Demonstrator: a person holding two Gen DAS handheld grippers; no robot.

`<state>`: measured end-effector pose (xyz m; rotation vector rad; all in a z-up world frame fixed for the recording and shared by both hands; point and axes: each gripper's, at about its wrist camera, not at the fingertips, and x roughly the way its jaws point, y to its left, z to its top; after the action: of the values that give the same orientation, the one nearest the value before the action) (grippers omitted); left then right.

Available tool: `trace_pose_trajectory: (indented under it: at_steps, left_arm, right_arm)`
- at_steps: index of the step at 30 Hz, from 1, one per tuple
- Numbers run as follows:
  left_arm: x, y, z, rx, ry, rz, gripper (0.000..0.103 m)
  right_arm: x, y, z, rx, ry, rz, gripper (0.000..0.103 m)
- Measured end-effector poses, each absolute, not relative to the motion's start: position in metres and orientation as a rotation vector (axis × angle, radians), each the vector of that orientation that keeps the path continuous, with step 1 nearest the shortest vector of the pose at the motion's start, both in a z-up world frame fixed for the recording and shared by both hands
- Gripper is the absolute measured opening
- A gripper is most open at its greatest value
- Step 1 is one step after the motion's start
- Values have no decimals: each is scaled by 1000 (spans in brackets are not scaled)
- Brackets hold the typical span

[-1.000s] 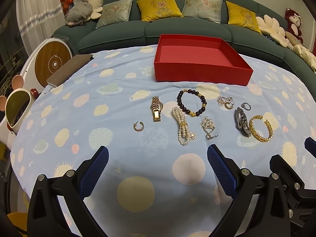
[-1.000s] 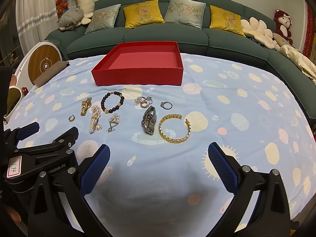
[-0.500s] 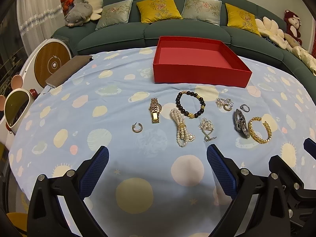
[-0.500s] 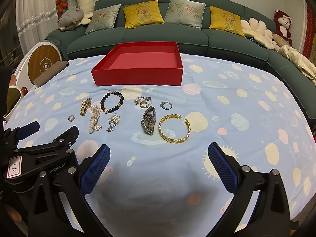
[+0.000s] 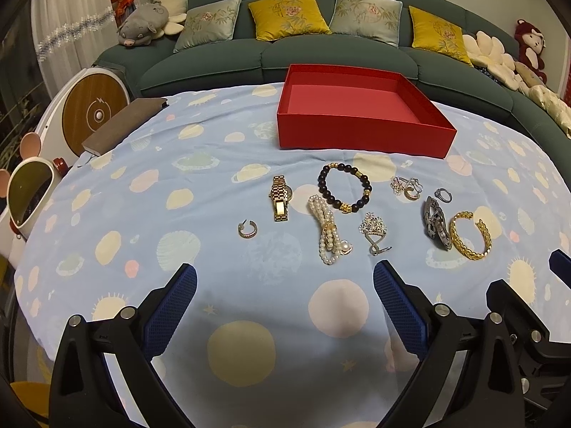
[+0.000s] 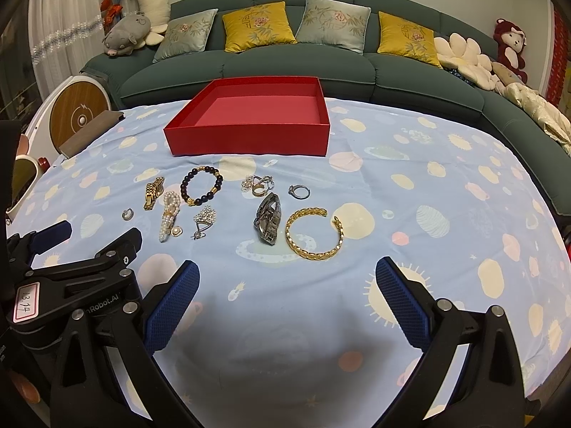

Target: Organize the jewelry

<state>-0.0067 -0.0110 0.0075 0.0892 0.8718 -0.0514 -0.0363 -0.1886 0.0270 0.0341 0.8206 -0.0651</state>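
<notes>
Jewelry lies in a loose row on the blue spotted cloth (image 5: 150,214), all of it ahead of my two grippers and none touched. From my left: small hoop earring (image 5: 247,229), gold watch (image 5: 280,198), pearl bracelet (image 5: 330,233), dark bead bracelet (image 5: 344,187), floral brooch (image 5: 373,230), silver watch (image 6: 268,223), gold cuff bangle (image 6: 314,237). Behind those, a small cluster of charms or earrings (image 6: 257,184) and a ring (image 6: 299,191); the cluster is too tangled to sort out piece by piece. The red box (image 5: 360,132) sits beyond the row, open, nothing visible inside, though its near wall hides part of the floor.

Left gripper (image 5: 285,308) is spread wide, nothing between the pads, pearl bracelet and brooch just ahead of the gap. Right gripper (image 6: 287,303) is likewise spread and holding nothing, bangle and silver watch nearest to it. The two grippers sit side by side; each shows at the frame edge of the other's view, cut off.

Bare cloth lies between pads and jewelry, more of it to my right of the bangle. The cloth's left edge drops off near a brown book (image 5: 121,126); green sofa (image 6: 285,64) wraps behind and right.
</notes>
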Motion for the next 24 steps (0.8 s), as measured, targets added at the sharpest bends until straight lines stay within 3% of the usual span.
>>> trace_pose_trajectory:
  at_steps: [18, 24]
  left_arm:
    - [23, 29, -10, 7, 920, -36, 97]
    - [29, 44, -11, -40, 915, -59, 97]
  right_arm:
    - [2, -195, 5, 32, 854, -35, 96]
    - [24, -181, -7, -22, 856, -12, 75]
